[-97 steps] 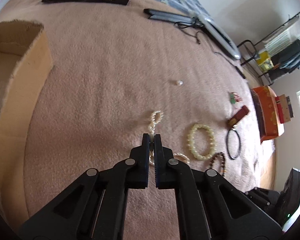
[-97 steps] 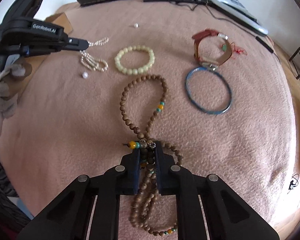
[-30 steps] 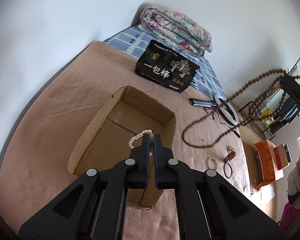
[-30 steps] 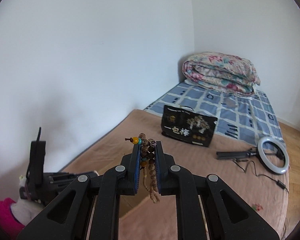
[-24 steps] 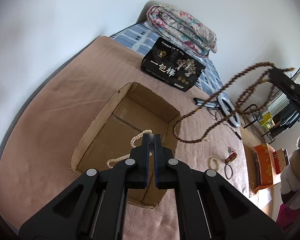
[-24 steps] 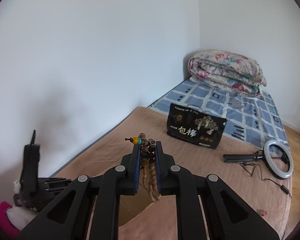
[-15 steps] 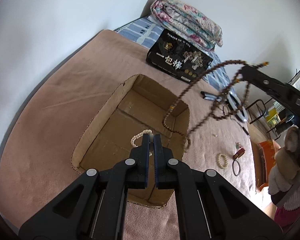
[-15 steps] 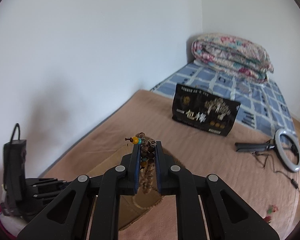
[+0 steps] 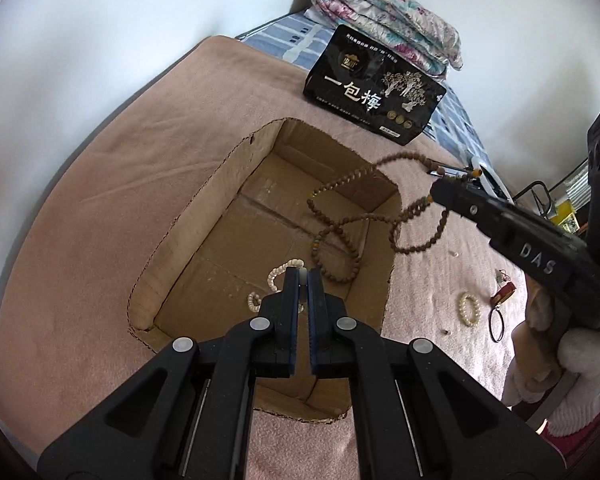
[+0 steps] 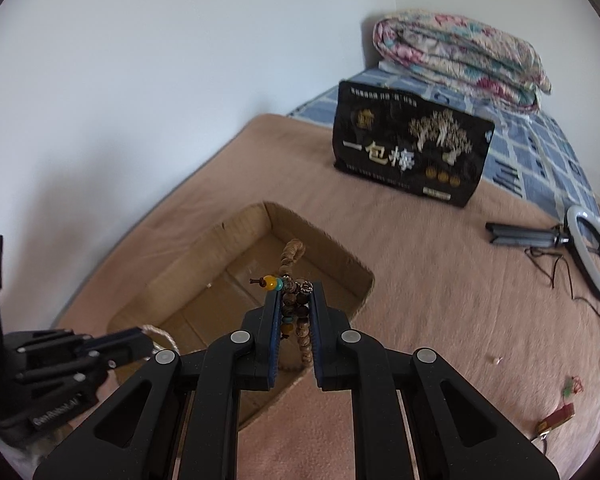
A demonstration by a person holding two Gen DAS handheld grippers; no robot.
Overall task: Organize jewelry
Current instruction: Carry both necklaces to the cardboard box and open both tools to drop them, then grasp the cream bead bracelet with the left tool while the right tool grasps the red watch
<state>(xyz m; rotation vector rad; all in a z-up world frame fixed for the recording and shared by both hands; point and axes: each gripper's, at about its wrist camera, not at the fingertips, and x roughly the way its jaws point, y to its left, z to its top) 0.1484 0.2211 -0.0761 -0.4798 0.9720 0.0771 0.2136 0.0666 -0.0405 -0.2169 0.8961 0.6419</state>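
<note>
Brown cardboard formed the open box (image 9: 180, 236) that lay on the pink blanket (image 9: 100, 208) of the bed, and both tools were above it. The left gripper (image 9: 304, 276) had its jaws almost fully together, with only a thin gap, and it pinched a white pearl necklace (image 9: 274, 280) at the tips; the rest of this necklace hung down and lay on the near part of the box floor. The right gripper (image 10: 295, 296) was closed on a long wooden bead necklace (image 9: 340, 224), with several strands and one yellow and one green bead pressed between its jaws. In the left wrist view the wooden beads hung in loops from the right gripper (image 9: 440, 192) over the far right part of the box, and the lowest loop was inside the box, close to the pearls; I could not tell if it touched the floor. Outside the box, on the blanket to the right, lay a pale bead bracelet (image 9: 469, 308), a thin dark bangle (image 9: 497, 325) just beside it, and a small red clasp (image 9: 505, 293). At the far side stood a black package (image 9: 374, 94) with gold and white print, and behind it a rolled flowered quilt (image 9: 384, 16). A ring light (image 10: 594, 254) with its folded stand lay far right.
</note>
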